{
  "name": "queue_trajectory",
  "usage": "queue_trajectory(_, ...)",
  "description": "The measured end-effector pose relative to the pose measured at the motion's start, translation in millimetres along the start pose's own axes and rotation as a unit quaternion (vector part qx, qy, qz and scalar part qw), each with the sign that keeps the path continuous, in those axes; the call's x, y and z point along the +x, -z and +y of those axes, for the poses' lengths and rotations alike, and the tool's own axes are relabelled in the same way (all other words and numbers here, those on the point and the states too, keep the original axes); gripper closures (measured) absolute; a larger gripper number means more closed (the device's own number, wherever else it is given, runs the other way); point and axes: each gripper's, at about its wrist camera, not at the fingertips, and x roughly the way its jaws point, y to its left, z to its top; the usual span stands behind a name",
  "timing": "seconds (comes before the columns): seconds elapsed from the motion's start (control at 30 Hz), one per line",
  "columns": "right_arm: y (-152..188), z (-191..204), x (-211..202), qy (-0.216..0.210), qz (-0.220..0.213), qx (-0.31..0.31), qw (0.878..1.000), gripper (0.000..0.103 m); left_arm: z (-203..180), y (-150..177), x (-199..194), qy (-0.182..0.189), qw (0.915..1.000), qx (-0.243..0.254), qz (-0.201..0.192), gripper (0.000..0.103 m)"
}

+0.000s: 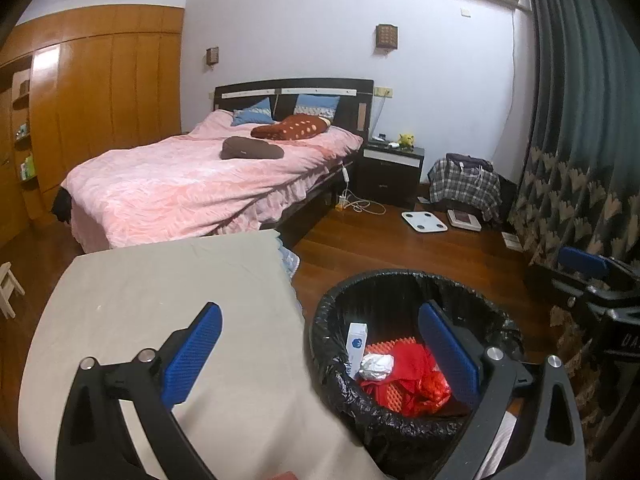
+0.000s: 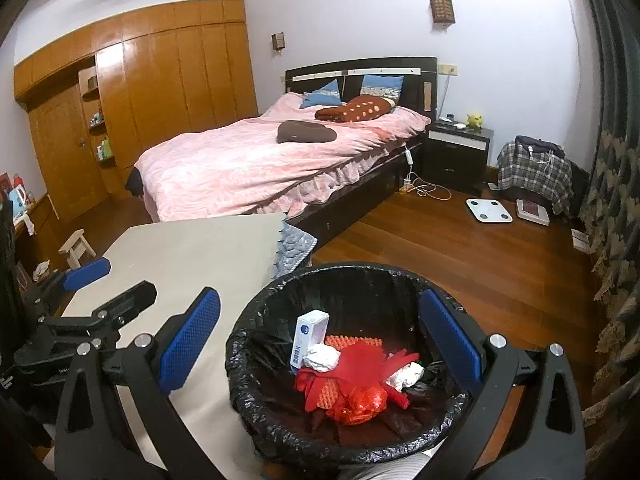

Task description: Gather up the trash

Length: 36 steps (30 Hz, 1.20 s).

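The left gripper (image 1: 320,332) is hanging released and holding nothing, one pad over the table (image 1: 160,280) and one over the bin (image 1: 412,276). The right gripper (image 2: 320,320) is likewise gaping over the bin (image 2: 348,270) — trash (image 2: 352,376) is lying inside. Only the right view is showing a second paper wad (image 2: 406,376) — and the stool (image 2: 76,246) whole.

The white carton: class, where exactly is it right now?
The white carton stands tilted inside the black-lined bin, at its left wall, beside crumpled white paper and red netting.
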Motion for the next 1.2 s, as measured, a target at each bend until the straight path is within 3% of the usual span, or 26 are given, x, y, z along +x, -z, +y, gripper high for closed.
queue_trajectory(1.2,-1.9,14.1,-3.8,-0.006,-0.005,-0.008,1.0,0.005,3.2,-4.8,-17.2,-0.007,0.9999,-0.001,-0.014,0.006)
